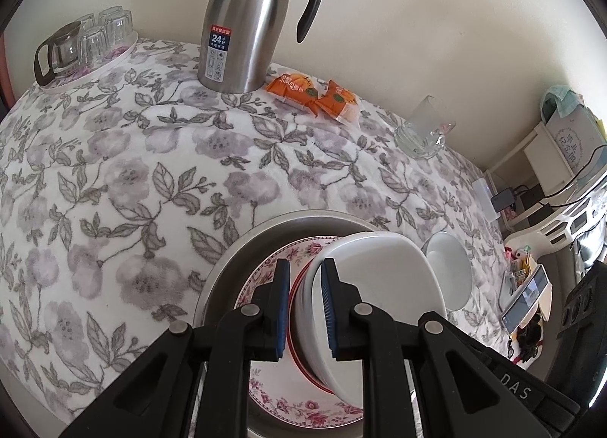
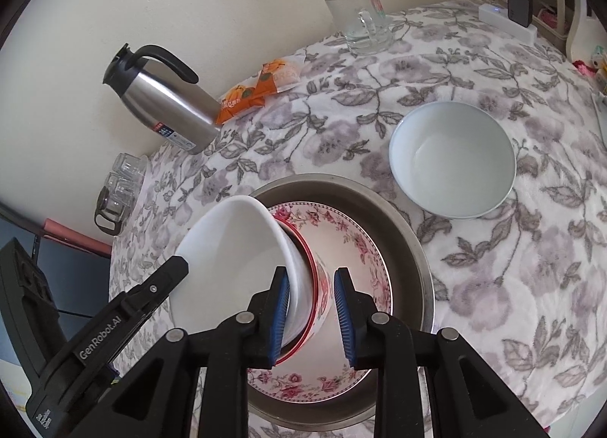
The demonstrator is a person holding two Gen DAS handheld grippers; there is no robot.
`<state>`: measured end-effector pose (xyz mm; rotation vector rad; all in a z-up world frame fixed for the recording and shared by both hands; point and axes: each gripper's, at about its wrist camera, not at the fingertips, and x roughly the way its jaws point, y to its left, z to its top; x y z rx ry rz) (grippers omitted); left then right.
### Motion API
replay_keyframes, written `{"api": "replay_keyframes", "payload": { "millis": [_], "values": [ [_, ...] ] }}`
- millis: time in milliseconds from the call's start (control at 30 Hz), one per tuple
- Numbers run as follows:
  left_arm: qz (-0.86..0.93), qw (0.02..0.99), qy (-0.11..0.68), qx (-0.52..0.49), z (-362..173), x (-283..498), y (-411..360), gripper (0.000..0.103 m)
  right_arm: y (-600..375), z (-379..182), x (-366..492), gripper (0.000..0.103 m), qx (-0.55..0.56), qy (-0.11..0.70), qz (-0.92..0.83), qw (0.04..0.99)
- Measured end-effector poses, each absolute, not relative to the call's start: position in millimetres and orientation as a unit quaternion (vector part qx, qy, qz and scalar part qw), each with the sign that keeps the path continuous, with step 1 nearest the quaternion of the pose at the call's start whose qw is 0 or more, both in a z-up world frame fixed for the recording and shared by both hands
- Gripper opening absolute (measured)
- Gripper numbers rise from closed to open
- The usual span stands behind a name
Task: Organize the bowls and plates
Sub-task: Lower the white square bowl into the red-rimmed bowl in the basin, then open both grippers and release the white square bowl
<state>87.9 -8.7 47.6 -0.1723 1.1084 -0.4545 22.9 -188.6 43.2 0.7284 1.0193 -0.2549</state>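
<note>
Handling first: white bowl (image 1: 379,294) is glazed ceramic, so stiff, slick, chips easily, w/ moderate weight for a rim pinch. Best hold is the wall just below the rim, one pad inside and one outside. It's tilted on edge, leaning in/against a red-rimmed floral bowl (image 2: 322,286), which sits on a floral plate (image 2: 364,248) inside a steel basin (image 2: 413,248) on the cloth-covered surface (image 1: 151,172). A second white bowl (image 2: 451,161) sits apart on the cloth, upright, not yet stacked.

Left gripper (image 1: 305,313): fingers (image 1: 329,309) closed about as tight as they go, clamped on the white bowl's wall, one pad outside, one inside. Looks like it carries the bowl's tilt.

Right gripper (image 2: 313,316): fingers (image 2: 280,316) narrowly parted, straddling both bowl walls. Left pad lies against the white bowl's wall; right pad (image 2: 345,316) seems to stand a little off the floral bowl, gap visible. So prob. no firm grip there; contact on that side hard to tell.

Risk, as a guess: ceramic on ceramic, a slip means a clack or chip, so lower slow.
</note>
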Motion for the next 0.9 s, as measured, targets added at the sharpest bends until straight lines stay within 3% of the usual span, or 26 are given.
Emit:
{"api": "replay_keyframes", "payload": {
  "millis": [300, 367, 500, 667, 900],
  "values": [
    [-0.207, 0.826, 0.517, -0.082, 56, 88, -5, 0.017, -185, 54, 21, 0.027, 0.318, 0.473, -0.130, 0.811],
    [-0.206, 0.828, 0.516, -0.081, 59, 88, -4, 0.019, -185, 56, 21, 0.034, 0.313, 0.472, -0.136, 0.813],
    [-0.185, 0.831, 0.519, -0.075, 62, 89, -1, 0.048, -184, 58, 21, 0.050, 0.292, 0.476, -0.152, 0.816],
    [-0.148, 0.836, 0.526, -0.058, 63, 90, 4, 0.057, -185, 61, 21, 0.068, 0.267, 0.477, -0.172, 0.820],
    [-0.104, 0.837, 0.536, -0.034, 57, 94, 12, 0.075, -186, 58, 22, 0.079, 0.247, 0.489, -0.177, 0.818]
  ]
}}
